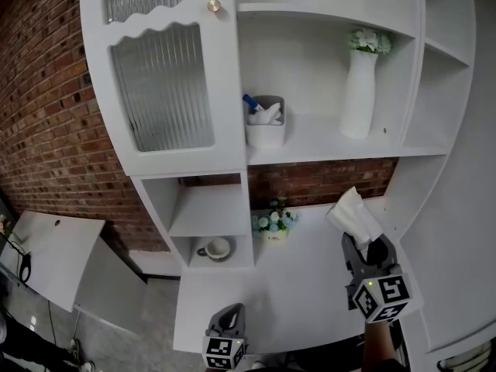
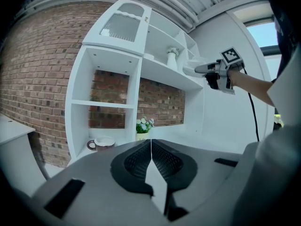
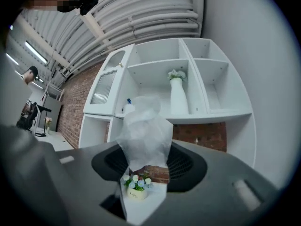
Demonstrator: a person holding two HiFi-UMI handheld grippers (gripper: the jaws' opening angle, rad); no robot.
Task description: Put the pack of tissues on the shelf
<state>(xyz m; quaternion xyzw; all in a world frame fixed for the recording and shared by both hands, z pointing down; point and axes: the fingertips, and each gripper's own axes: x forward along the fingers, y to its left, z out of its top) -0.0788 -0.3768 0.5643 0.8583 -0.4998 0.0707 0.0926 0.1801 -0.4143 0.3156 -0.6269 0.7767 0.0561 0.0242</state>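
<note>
One crinkled white pack of tissues (image 1: 354, 217), clamped in right gripper (image 1: 363, 245) jaws; left gripper (image 1: 231, 313) jaws closed, empty.

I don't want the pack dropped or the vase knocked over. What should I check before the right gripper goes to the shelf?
1. Grip: the pack of tissues sits clamped in the right gripper: ok.
2. Landing spot: the shelf is bare between the white container and the vase: ok.
3. The vase stands upright: ok.
4. The left gripper is shut, empty, and low, out of the path: ok.
5. Pack high enough to clear the shelf edge: cannot tell.
</note>
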